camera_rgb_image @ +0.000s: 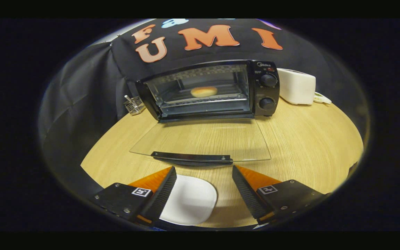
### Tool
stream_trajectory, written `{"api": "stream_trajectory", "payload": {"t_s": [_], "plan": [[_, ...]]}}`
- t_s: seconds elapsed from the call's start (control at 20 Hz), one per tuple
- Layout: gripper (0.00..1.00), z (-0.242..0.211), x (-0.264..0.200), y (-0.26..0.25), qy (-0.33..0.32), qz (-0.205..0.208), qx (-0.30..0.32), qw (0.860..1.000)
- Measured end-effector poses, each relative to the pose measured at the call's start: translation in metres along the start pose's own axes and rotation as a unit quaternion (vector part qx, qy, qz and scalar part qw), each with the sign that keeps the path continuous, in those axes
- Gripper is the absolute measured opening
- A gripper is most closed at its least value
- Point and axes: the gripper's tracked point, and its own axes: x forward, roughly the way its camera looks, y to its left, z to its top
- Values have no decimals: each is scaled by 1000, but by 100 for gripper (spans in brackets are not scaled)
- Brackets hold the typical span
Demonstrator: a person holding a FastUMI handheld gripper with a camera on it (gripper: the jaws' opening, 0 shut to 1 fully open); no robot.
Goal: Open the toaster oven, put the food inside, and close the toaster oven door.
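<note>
Bun (203, 91): round, golden, on the rack inside the toaster oven (208, 89)
Door (200, 140): folded flat (clear glass)
Fingers (203, 169): spread wide, holding nothing

Bun (203, 91) inside black toaster oven (208, 91) (door (200, 140) down)

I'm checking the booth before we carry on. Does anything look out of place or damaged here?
Nothing stands out. The toaster oven sits square on the table, its glass door folded down flat, the bun on the rack. The white plate lies bare between the open hand-held gripper fingers.
</note>
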Motion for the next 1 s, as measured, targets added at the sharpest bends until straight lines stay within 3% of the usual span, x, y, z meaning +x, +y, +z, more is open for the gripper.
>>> {"api": "stream_trajectory", "payload": {"t_s": [0.35, 0.7, 1.0], "plan": [[96, 20, 4, 4, -14, 7, -4, 1000], [96, 104, -19, 16, -107, 68, 33, 991], [100, 163, -14, 19, -172, 75, 62, 980]]}}
